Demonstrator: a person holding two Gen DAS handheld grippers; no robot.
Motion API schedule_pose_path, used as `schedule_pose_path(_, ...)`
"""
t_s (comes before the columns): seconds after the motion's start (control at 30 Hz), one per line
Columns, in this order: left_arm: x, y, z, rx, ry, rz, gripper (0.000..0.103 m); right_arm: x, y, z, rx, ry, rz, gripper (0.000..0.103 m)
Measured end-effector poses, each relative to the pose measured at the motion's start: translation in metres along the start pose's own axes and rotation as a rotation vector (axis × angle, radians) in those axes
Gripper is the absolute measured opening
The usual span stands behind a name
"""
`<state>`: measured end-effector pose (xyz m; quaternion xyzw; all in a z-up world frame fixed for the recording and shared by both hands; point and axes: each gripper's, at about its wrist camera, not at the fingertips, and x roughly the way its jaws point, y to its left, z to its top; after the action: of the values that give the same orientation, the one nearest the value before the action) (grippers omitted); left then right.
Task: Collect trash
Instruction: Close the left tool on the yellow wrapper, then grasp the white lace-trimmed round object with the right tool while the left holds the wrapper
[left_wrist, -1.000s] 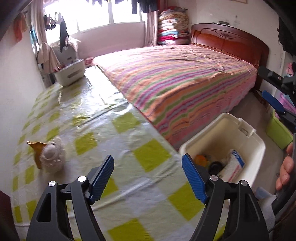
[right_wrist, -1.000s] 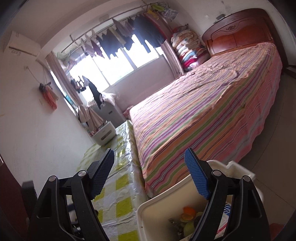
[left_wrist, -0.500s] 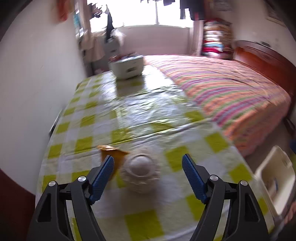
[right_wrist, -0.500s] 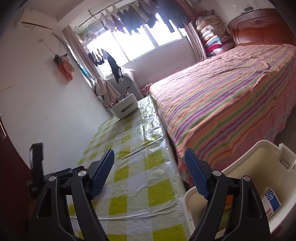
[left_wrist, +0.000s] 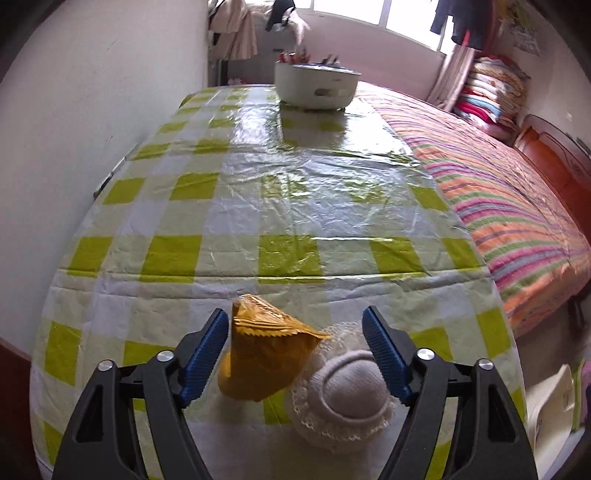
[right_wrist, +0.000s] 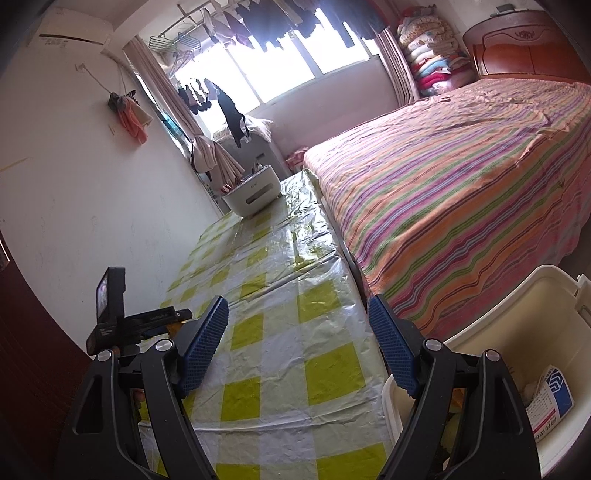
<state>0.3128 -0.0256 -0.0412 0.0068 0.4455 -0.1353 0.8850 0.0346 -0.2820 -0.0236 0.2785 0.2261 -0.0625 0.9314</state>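
Note:
An orange crumpled snack wrapper (left_wrist: 264, 356) and a white foam fruit net around a pale round thing (left_wrist: 345, 402) lie on the green-and-white checked tablecloth (left_wrist: 280, 206). My left gripper (left_wrist: 295, 354) is open, its blue pads on either side of both, just above the table. My right gripper (right_wrist: 298, 349) is open and empty above the table's near right edge. The cream trash bin (right_wrist: 532, 325) stands on the floor at the right, with a blue-and-white carton (right_wrist: 550, 400) inside. The left gripper's body (right_wrist: 122, 321) shows at the left of the right wrist view.
A white basket (left_wrist: 316, 86) with small items stands at the table's far end, also in the right wrist view (right_wrist: 253, 194). A bed with a striped cover (right_wrist: 461, 166) runs along the table's right side. A white wall (left_wrist: 92, 110) borders the left.
My left gripper has swung left from the bin and come down over the wrapper and foam net, which now sit between its pads. My right gripper has tilted down and left toward the table.

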Motion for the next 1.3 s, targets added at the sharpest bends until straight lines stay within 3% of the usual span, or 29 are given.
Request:
schedule_pose_path(0.07,0.011,0.006,0.0,-0.022,0.041,-0.007,0.047,-0.001,0.002,0.001,0.001,0.002,0.003,0.077)
schedule_pose_path(0.3,0.01,0.026,-0.004,-0.096,0.03,0.003,0.03,-0.002,0.011,0.0,-0.012,0.006,0.012,0.077)
schedule_pose_path(0.63,-0.027,0.031,-0.019,-0.055,-0.042,0.012,0.024,0.032,0.057,-0.009,-0.103,0.094,0.093,0.077)
schedule_pose_path(0.83,-0.056,0.035,-0.032,-0.036,-0.085,0.007,0.023,0.082,0.113,-0.032,-0.252,0.253,0.145,0.077)
schedule_pose_path(0.87,-0.06,0.036,-0.034,-0.034,-0.091,0.006,0.023,0.089,0.122,-0.037,-0.269,0.273,0.149,0.086)
schedule_pose_path(0.9,-0.064,0.037,-0.036,-0.033,-0.098,0.007,0.023,0.099,0.133,-0.042,-0.292,0.305,0.156,0.088)
schedule_pose_path(1.1,-0.079,0.052,-0.041,-0.038,-0.116,0.015,0.023,0.139,0.177,-0.06,-0.426,0.381,0.14,0.089)
schedule_pose_path(1.3,-0.084,0.069,-0.047,-0.056,-0.099,0.008,0.024,0.178,0.195,-0.076,-0.507,0.461,0.102,0.089)
